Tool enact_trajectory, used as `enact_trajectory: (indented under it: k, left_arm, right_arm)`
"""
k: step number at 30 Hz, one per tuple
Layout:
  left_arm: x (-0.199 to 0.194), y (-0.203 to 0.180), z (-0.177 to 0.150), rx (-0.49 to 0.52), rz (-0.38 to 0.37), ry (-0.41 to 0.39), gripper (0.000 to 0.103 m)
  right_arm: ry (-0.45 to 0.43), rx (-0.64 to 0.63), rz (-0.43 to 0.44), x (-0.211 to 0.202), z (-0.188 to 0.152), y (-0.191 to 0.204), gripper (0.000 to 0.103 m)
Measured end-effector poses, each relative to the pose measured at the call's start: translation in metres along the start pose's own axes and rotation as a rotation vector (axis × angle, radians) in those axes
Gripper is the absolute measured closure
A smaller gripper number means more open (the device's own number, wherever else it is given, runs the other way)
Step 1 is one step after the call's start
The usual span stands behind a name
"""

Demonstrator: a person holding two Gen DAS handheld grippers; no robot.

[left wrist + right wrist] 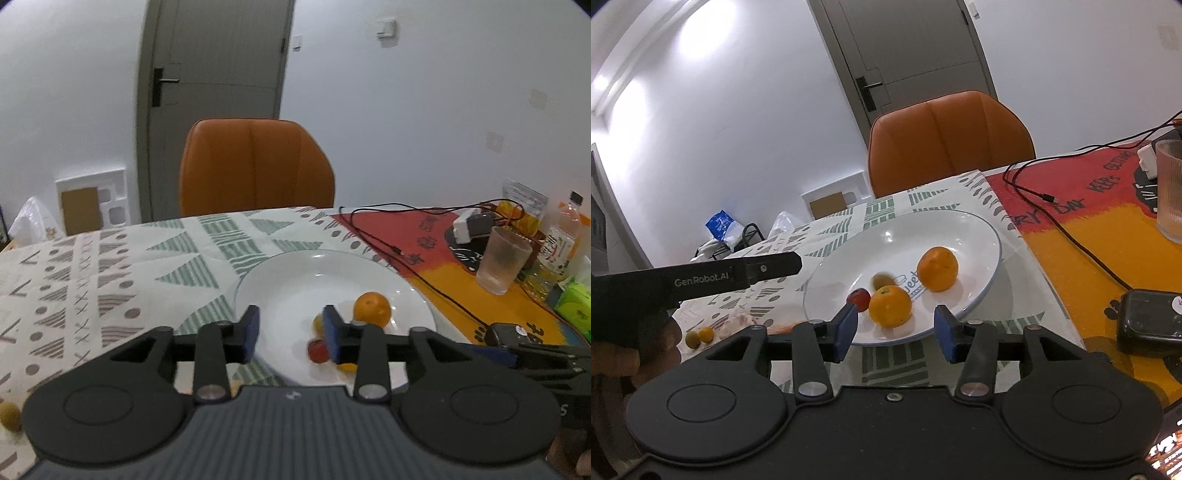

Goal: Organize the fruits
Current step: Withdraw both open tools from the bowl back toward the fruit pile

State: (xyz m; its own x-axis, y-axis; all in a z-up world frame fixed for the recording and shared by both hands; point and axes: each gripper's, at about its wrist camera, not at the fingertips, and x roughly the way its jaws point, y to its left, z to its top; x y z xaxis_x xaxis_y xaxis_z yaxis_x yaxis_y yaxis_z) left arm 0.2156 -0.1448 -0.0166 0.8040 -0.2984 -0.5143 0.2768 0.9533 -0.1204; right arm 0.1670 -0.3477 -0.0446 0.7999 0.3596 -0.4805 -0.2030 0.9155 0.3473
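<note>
The white plate (pixel 982 236) sat on the patterned cloth of the tabletop (pixel 110 266) and carried the fruit: two oranges, the nearer orange (pixel 890 305) toward the front rim and the farther orange (pixel 938 268) behind it to the right. A small red fruit (pixel 859 298) lay just left of the nearer one, and a small olive-green fruit (pixel 881 280), blurred, sat just behind it. Off the plate, two little yellowish fruits (pixel 700 336) rested on the cloth beside something pale I could not make out.

The right gripper (pixel 894 334) was held low at the plate's near edge, angled slightly down, its blue fingers (pixel 846 328) spread apart with nothing between them; the nearer orange showed in the gap, untouched. The left gripper (pixel 291 334) hovered level over the plate from the other side, fingers likewise apart and empty. In its view one finger covered part of the small fruits, so only one orange stood clear. A hand (pixel 646 354) gripping the left tool was dark and cut off at the frame's edge.

Beyond the plate stood an orange chair (pixel 255 166), and to the right a ribbed glass (pixel 502 258), a black cable (pixel 406 258) and a bottle (pixel 565 236) on a red and yellow mat (pixel 1089 221).
</note>
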Motion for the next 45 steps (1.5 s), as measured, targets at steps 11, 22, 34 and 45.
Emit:
enact_trajectory:
  k: [11, 22, 34, 45]
  left_arm:
    - [-0.023, 0.03, -0.009, -0.07, 0.087, -0.041, 0.012]
    - [-0.049, 0.055, -0.024, -0.101, 0.129, -0.029, 0.005]
    - [-0.074, 0.087, -0.038, -0.159, 0.219, -0.029, 0.002]
    - [-0.088, 0.114, -0.058, -0.238, 0.277, -0.013, 0.002]
  right_arm:
    - [0.007, -0.013, 0.001, 0.005, -0.002, 0.014, 0.038]
    - [-0.046, -0.017, 0.01, 0.003, -0.005, 0.035, 0.0]
    - [-0.017, -0.043, 0.055, 0.017, -0.011, 0.061, 0.0]
    - [0.02, -0.077, 0.099, 0.031, -0.016, 0.082, 0.0]
